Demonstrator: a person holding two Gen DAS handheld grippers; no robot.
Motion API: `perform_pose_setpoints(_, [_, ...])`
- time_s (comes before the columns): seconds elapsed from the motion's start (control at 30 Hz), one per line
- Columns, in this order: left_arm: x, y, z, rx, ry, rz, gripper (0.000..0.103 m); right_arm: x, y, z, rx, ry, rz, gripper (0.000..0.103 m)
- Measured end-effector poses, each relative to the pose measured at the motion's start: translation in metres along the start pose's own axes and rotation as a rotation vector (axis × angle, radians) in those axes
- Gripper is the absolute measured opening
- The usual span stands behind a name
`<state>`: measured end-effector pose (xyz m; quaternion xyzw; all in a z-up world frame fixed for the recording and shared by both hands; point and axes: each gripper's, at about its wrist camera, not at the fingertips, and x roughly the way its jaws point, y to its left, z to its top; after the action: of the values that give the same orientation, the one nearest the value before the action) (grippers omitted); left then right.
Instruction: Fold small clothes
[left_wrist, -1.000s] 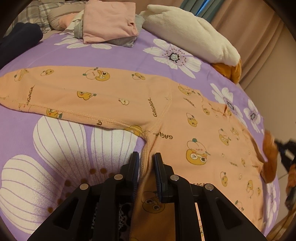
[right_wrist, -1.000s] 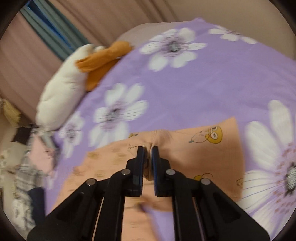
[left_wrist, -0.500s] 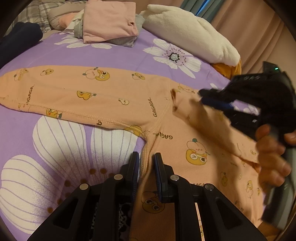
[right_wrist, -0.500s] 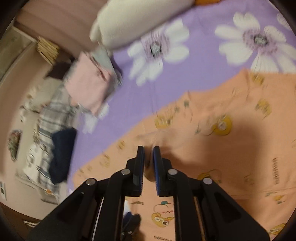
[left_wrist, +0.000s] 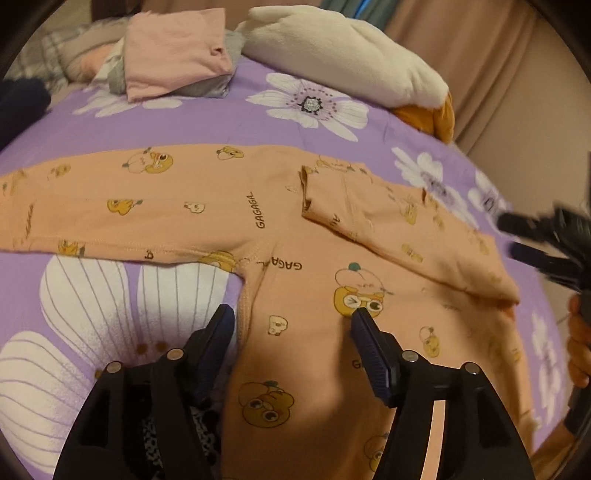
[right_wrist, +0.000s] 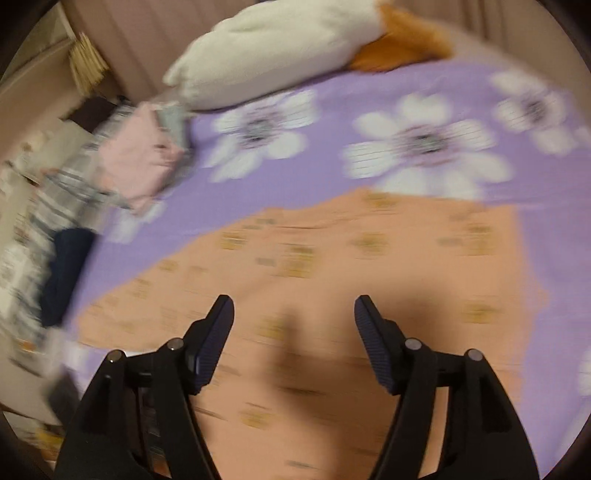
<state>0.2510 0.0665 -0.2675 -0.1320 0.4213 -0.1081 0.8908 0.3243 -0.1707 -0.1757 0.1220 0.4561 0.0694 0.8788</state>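
An orange baby garment (left_wrist: 236, 206) printed with cartoon ducks lies flat on a purple flowered bedsheet (left_wrist: 221, 122). One sleeve stretches out to the left; the right sleeve (left_wrist: 399, 225) lies folded inward across the chest. My left gripper (left_wrist: 291, 321) hovers over the garment's side seam below the left armpit, its jaws opening, cloth under them but none pinched. In the blurred right wrist view my right gripper (right_wrist: 293, 314) is above the garment (right_wrist: 332, 266), its jaws opening with nothing gripped. It also shows at the right edge of the left wrist view as the right gripper (left_wrist: 546, 240), held by a hand (left_wrist: 578, 343).
A stack of folded clothes topped by a pink piece (left_wrist: 177, 51) sits at the back left. A white plush pillow (left_wrist: 343, 55) with an orange part (left_wrist: 428, 114) lies at the back. Dark blue cloth (left_wrist: 22, 107) sits far left. A curtain (left_wrist: 498, 55) hangs behind.
Both grippers went from shut on the garment to open. The right gripper carried the right sleeve inward over the chest, let it go, and pulled back to the right.
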Motion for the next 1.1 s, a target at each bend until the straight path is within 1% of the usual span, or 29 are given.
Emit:
perform_pose_setpoints(0.07, [0.000,0.000,-0.001,0.004,0.000,0.005,0.066,-0.012,-0.021,-0.011,-0.044,-0.041,-0.114,0.068])
perform_pose_setpoints(0.13, [0.000,0.000,-0.001,-0.009,-0.004,-0.011,0.066,-0.019,-0.042,-0.019,-0.039,-0.058,-0.155,0.068])
perform_pose_setpoints(0.17, [0.000,0.001,-0.001,-0.019,-0.008,-0.023,0.066,-0.021,-0.055,-0.024,-0.016,-0.061,-0.168,0.070])
perform_pose_setpoints(0.2, [0.000,0.002,-0.002,-0.023,-0.010,-0.029,0.066,-0.021,-0.071,-0.031,0.024,-0.058,-0.165,0.073])
perform_pose_setpoints(0.27, [-0.001,0.004,-0.002,-0.031,-0.016,-0.041,0.066,-0.013,-0.102,-0.044,0.101,-0.032,-0.127,0.074])
perform_pose_setpoints(0.33, [-0.002,0.006,-0.002,-0.037,-0.017,-0.050,0.066,-0.008,-0.122,-0.059,0.156,-0.038,-0.095,0.074])
perform_pose_setpoints(0.37, [-0.003,0.007,-0.003,-0.040,-0.019,-0.055,0.066,-0.004,-0.135,-0.073,0.193,-0.063,-0.049,0.074])
perform_pose_setpoints(0.43, [-0.004,0.010,-0.002,-0.054,-0.022,-0.073,0.066,-0.013,-0.144,-0.083,0.224,-0.134,0.026,0.074])
perform_pose_setpoints(0.47, [-0.005,0.013,-0.002,-0.068,-0.024,-0.088,0.066,-0.015,-0.149,-0.079,0.261,-0.125,0.045,0.074])
perform_pose_setpoints(0.53, [-0.008,0.018,0.000,-0.103,-0.025,-0.110,0.066,-0.009,-0.149,-0.070,0.261,-0.116,0.066,0.076])
perform_pose_setpoints(0.57, [-0.010,0.019,0.001,-0.128,-0.020,-0.107,0.066,-0.003,-0.150,-0.067,0.254,-0.125,0.077,0.075])
perform_pose_setpoints(0.63, [-0.015,0.019,0.006,-0.183,-0.004,-0.061,0.066,0.010,-0.149,-0.066,0.221,-0.139,0.036,0.072])
perform_pose_setpoints(0.67, [-0.018,0.016,0.012,-0.205,0.010,-0.028,0.067,0.010,-0.143,-0.063,0.206,-0.145,0.014,0.063])
perform_pose_setpoints(0.7, [-0.020,0.014,0.017,-0.224,0.013,-0.023,0.067,0.008,-0.142,-0.062,0.210,-0.152,-0.002,0.046])
perform_pose_setpoints(0.73, [-0.022,0.012,0.022,-0.238,0.016,-0.028,0.067,0.008,-0.144,-0.063,0.223,-0.155,-0.015,0.039])
perform_pose_setpoints(0.77, [-0.021,0.008,0.031,-0.249,0.027,-0.046,0.067,0.011,-0.150,-0.064,0.253,-0.155,-0.023,0.031])
perform_pose_setpoints(0.8, [-0.019,0.004,0.040,-0.239,0.034,-0.074,0.067,0.011,-0.155,-0.065,0.268,-0.165,-0.016,0.026])
perform_pose_setpoints(0.83, [-0.015,-0.001,0.047,-0.223,0.045,-0.089,0.067,0.009,-0.158,-0.065,0.278,-0.170,-0.002,0.023])
perform_pose_setpoints(0.87, [-0.008,-0.007,0.056,-0.214,0.071,-0.089,0.067,0.008,-0.163,-0.067,0.295,-0.173,0.032,0.023])
perform_pose_setpoints(0.93, [0.005,-0.016,0.069,-0.226,0.108,-0.099,0.067,0.009,-0.166,-0.068,0.314,-0.170,0.060,0.023])
perform_pose_setpoints(1.0, [0.027,-0.028,0.078,-0.233,0.174,-0.151,0.067,0.008,-0.170,-0.070,0.330,-0.171,0.090,0.026])
perform_pose_setpoints(1.07, [0.055,-0.037,0.081,-0.263,0.277,-0.165,0.067,0.007,-0.170,-0.072,0.334,-0.175,0.103,0.028])
perform_pose_setpoints(1.1, [0.069,-0.041,0.079,-0.272,0.327,-0.155,0.067,0.006,-0.168,-0.072,0.325,-0.178,0.105,0.031])
